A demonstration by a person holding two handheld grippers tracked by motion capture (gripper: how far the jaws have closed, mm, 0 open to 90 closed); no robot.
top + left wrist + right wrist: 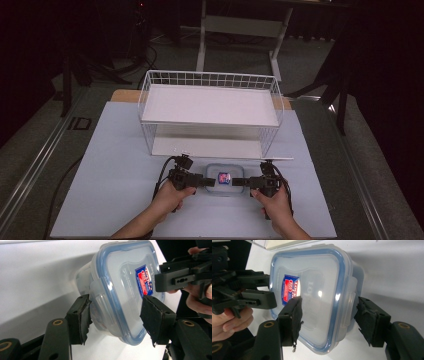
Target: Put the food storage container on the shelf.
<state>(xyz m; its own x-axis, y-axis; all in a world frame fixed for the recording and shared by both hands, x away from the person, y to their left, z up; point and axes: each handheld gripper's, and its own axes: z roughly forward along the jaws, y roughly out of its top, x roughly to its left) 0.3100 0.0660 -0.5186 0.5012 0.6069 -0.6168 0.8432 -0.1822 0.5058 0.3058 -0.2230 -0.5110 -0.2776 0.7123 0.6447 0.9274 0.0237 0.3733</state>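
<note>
With the left gripper (210, 181) and right gripper (238, 182) each pinching an end of the clear blue-rimmed lidded plastic box (223, 185), they should lift together and level.

1. A clear plastic container (223, 180) with a blue-rimmed snap lid is sitting flat on the white table (115, 165), just in front of the wire shelf (210, 112).
2. Its lid is sitting closed, showing a red-and-blue label (144, 280) facing up.

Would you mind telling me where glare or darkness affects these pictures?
High view: room around the table is dark, the shelf bright. Left gripper view: faint glare on the box lid. Right gripper view: small bright glints on the lid, box shadow at right.
</note>
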